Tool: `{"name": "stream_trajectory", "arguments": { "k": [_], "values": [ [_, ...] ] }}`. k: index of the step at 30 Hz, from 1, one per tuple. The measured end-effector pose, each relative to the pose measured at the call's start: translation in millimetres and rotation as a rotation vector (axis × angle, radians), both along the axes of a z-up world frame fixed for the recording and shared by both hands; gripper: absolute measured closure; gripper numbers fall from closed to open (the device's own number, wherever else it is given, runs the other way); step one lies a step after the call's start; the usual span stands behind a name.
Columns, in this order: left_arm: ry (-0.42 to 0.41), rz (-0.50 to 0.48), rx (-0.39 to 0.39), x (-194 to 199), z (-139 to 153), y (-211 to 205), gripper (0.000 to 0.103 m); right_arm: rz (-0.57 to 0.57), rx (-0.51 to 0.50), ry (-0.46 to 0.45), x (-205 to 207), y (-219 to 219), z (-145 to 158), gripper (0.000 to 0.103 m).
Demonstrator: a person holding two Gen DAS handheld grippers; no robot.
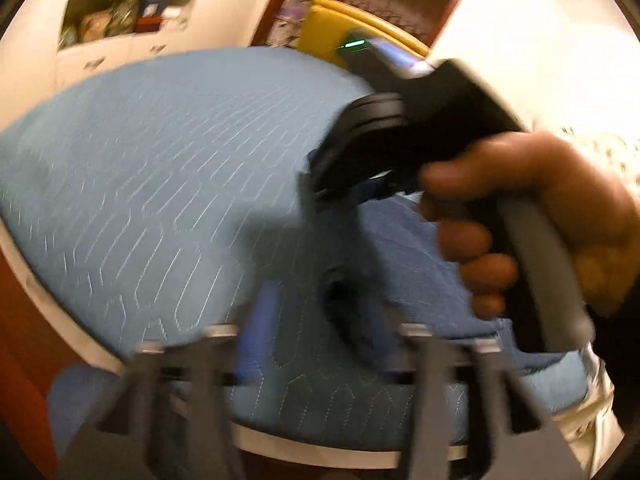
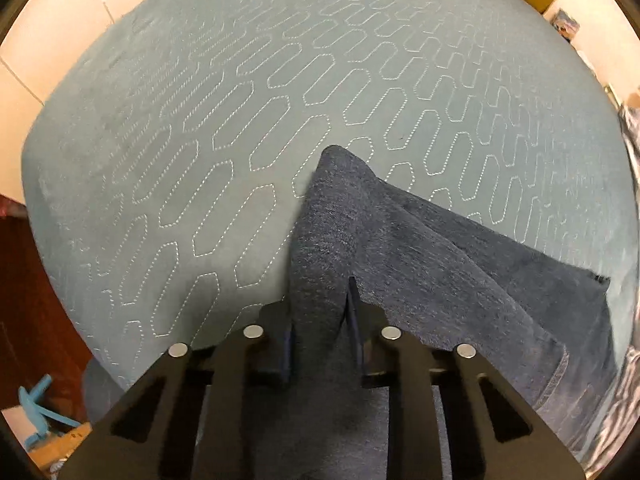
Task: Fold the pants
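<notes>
The dark blue pants lie partly folded on the light blue quilted bed, spreading right from a raised fold. My right gripper is shut on a bunched ridge of the pants fabric near the bed's front edge. In the blurred left wrist view, my left gripper has its fingers spread wide with nothing between them, above the bed edge. Ahead of it are the pants and the right gripper's black body held by a hand.
White cabinets with shelves stand beyond the bed. A yellow board leans at the far side. Red-brown floor and a light blue object lie at the left. Patterned cloth sits at the right edge.
</notes>
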State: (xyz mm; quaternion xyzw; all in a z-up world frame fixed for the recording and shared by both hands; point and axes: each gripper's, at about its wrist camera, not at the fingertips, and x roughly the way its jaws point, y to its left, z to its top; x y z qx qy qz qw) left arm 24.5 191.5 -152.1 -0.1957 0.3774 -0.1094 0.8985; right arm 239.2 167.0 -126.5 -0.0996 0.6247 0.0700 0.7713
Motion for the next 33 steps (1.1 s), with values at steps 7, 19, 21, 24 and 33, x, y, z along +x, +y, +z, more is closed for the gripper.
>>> {"name": "stream_trajectory", "arguments": {
  "k": [7, 19, 21, 24, 33],
  "values": [
    [0.020, -0.019, -0.008, 11, -10, -31, 0.044, -0.032, 0.111, -0.011, -7, -16, 15, 0.084],
    [-0.309, -0.142, 0.359, -18, 88, -192, 0.091, -0.159, 0.481, -0.173, -66, -199, 128, 0.088],
    [-0.390, -0.204, 0.429, -33, 103, -239, 0.091, -0.200, 0.518, -0.210, -84, -248, 144, 0.088],
    [-0.479, -0.302, 0.504, -54, 108, -309, 0.091, -0.286, 0.570, -0.251, -112, -333, 152, 0.088],
    [-0.545, -0.570, 0.728, -90, 20, -495, 0.092, -0.447, 0.598, -0.262, -152, -523, 52, 0.088]
  ]
}}
